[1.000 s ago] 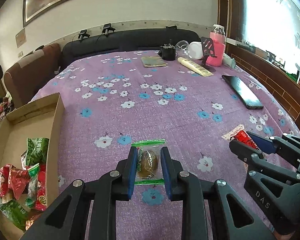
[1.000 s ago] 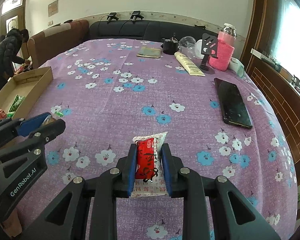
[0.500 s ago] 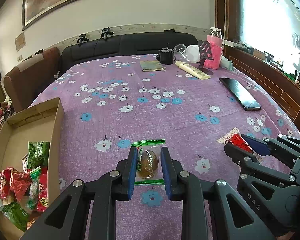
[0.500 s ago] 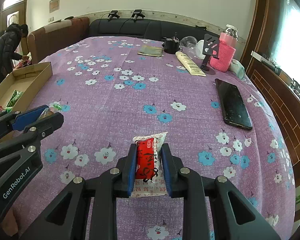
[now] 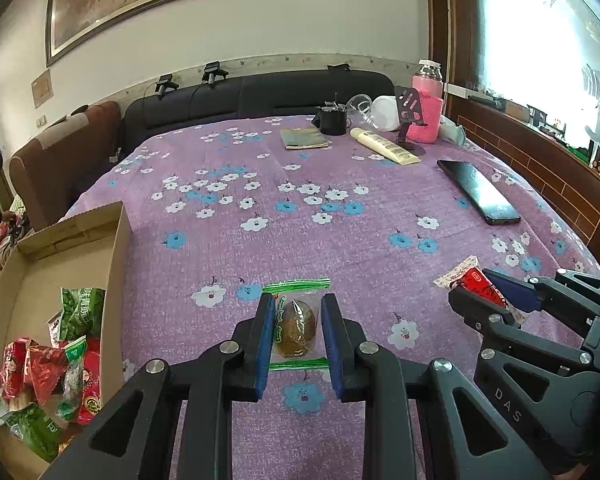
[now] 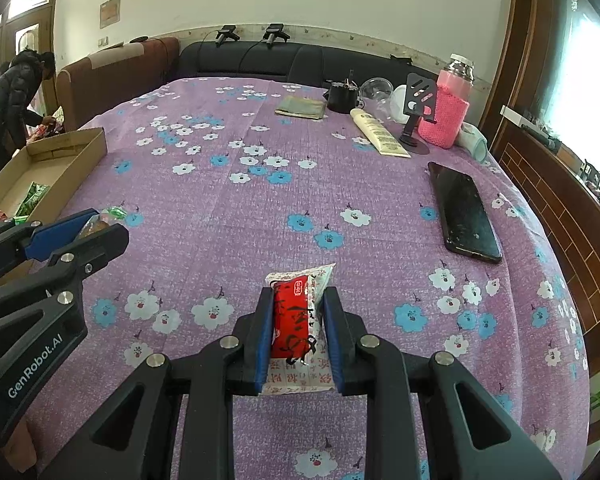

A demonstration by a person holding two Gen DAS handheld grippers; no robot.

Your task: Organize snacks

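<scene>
My left gripper (image 5: 297, 308) is shut on a clear green-edged packet with a brown snack (image 5: 296, 326), held just above the purple flowered tablecloth (image 5: 300, 208). My right gripper (image 6: 296, 300) is shut on a red-and-white snack packet (image 6: 296, 320). The right gripper also shows at the right of the left wrist view (image 5: 496, 292), and the left gripper at the left of the right wrist view (image 6: 88, 228). A cardboard box (image 5: 116, 248) at the left table edge holds several red and green snack packets (image 5: 52, 364).
A black phone (image 5: 478, 192) lies at the right. At the far end stand a pink-sleeved bottle (image 5: 426, 108), a phone stand (image 5: 408, 120), a cream tube (image 5: 384, 146), a black cup (image 5: 332, 120) and a booklet (image 5: 304, 138). A person (image 6: 12, 100) stands beyond the box.
Both grippers, each still holding its packet, have risen slightly and tilted up; more of the wall and far table shows. The packets stay clamped.
</scene>
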